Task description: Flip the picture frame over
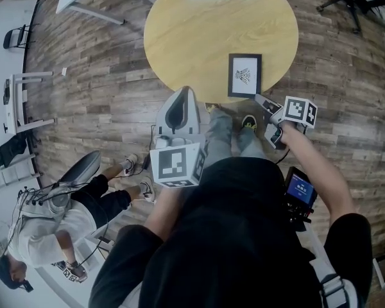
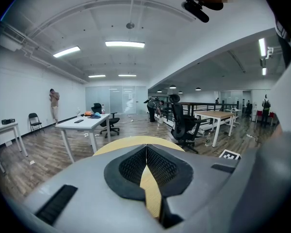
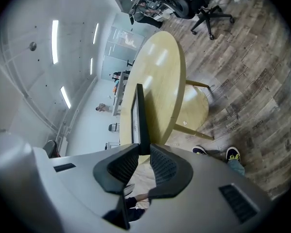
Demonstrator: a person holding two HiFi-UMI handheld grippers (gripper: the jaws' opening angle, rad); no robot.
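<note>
A black picture frame with a white sheet and a small dark drawing lies picture side up near the near edge of the round wooden table. My right gripper reaches its near right corner. In the right gripper view the frame's thin dark edge runs straight into the right gripper, and both pads press on it. My left gripper hovers by the table's near edge, left of the frame. In its own view the left gripper has its tips together with nothing held.
A person sits on the floor at the lower left. The holder's legs and shoes are beside the table's near edge. A white desk and office chairs stand beyond the table on the wooden floor.
</note>
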